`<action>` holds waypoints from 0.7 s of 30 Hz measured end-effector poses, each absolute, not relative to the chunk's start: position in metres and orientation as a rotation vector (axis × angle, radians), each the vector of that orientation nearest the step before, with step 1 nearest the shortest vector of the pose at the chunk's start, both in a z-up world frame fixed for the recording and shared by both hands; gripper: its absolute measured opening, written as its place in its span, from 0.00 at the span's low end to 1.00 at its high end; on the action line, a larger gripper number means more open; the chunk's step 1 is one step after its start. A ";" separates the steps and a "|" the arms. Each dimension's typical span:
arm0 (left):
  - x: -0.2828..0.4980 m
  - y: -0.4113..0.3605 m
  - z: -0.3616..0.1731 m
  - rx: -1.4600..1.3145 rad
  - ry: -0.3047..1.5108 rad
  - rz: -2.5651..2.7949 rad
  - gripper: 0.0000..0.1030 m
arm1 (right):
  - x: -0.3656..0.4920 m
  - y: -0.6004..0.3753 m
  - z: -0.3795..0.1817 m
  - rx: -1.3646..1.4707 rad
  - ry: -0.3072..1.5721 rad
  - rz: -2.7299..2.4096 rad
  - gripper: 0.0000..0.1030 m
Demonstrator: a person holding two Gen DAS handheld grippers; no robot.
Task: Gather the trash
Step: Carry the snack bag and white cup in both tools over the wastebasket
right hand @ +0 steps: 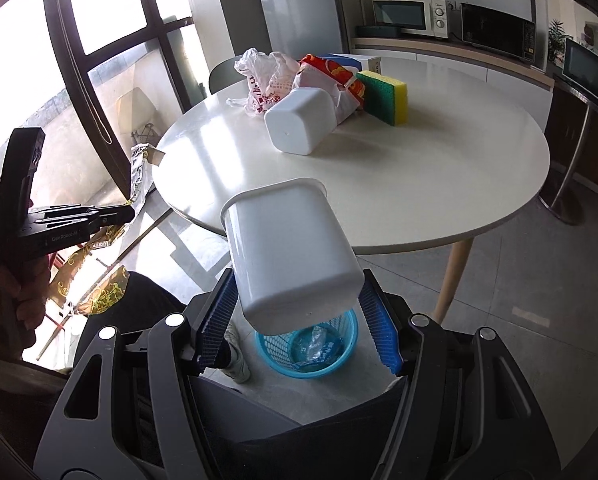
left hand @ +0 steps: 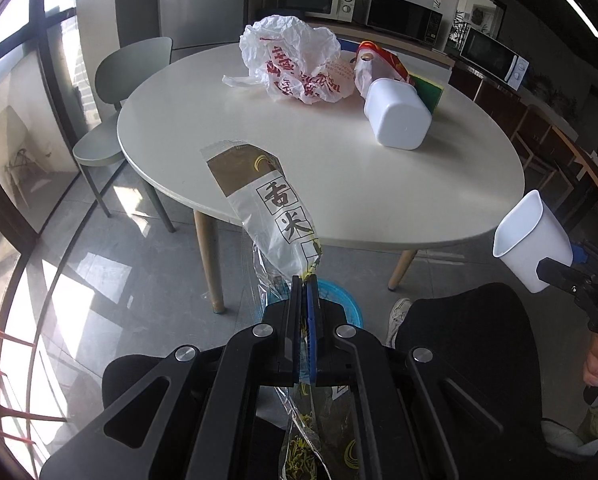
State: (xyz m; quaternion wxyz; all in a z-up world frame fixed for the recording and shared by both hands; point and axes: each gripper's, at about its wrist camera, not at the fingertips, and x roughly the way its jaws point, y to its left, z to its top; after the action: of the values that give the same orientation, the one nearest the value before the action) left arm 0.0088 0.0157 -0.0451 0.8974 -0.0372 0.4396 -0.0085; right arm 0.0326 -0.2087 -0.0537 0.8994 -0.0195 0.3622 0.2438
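My left gripper [left hand: 307, 280] is shut on a clear plastic wrapper [left hand: 277, 208] printed with gold and black characters; the wrapper sticks up in front of the table edge. In the right wrist view that left gripper [right hand: 127, 210] is at the left with the wrapper [right hand: 139, 172] hanging from it. My right gripper [right hand: 299, 288] holds a white plastic cup [right hand: 287, 248] between its blue pads [right hand: 219, 312], tilted above a blue mesh basket [right hand: 339, 356] on the floor. In the left wrist view, the right gripper [left hand: 555, 276] and its white cup [left hand: 535, 240] are at the right.
On the round white table [left hand: 299, 152] lie a second white cup [left hand: 397, 116], a crumpled white bag [left hand: 295, 60], a red snack bag [left hand: 383, 60] and a green-yellow sponge [right hand: 383, 96]. A grey chair [left hand: 115, 92] stands at the left. The person's dark trousers and shoe are beside the basket [left hand: 351, 308].
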 end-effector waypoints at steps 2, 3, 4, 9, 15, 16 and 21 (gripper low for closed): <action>0.004 0.016 -0.052 -0.075 0.925 -0.021 0.02 | 0.028 -0.208 -0.059 -0.047 0.766 0.507 0.57; 0.002 0.017 -0.055 -0.074 0.933 -0.019 0.02 | 0.026 -0.207 -0.062 -0.050 0.776 0.507 0.57; 0.000 0.018 -0.059 -0.075 0.940 -0.018 0.02 | 0.025 -0.207 -0.065 -0.052 0.788 0.506 0.57; 0.000 0.026 -0.081 -0.088 0.985 -0.001 0.02 | 0.028 -0.205 -0.091 -0.054 0.849 0.494 0.57; 0.009 0.034 -0.114 -0.116 1.050 0.006 0.02 | 0.046 -0.199 -0.128 -0.040 0.915 0.471 0.57; 0.011 0.034 -0.119 -0.118 1.057 0.005 0.02 | 0.050 -0.198 -0.135 -0.036 0.929 0.465 0.57; 0.028 0.034 -0.150 -0.148 1.100 -0.009 0.02 | 0.070 -0.190 -0.169 -0.016 0.988 0.451 0.57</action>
State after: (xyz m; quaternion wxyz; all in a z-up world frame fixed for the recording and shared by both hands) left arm 0.0280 0.0340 -0.1505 0.8498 -0.0703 0.5224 -0.0044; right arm 0.0699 -0.1897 -0.1691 0.8560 -0.0076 0.4703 0.2144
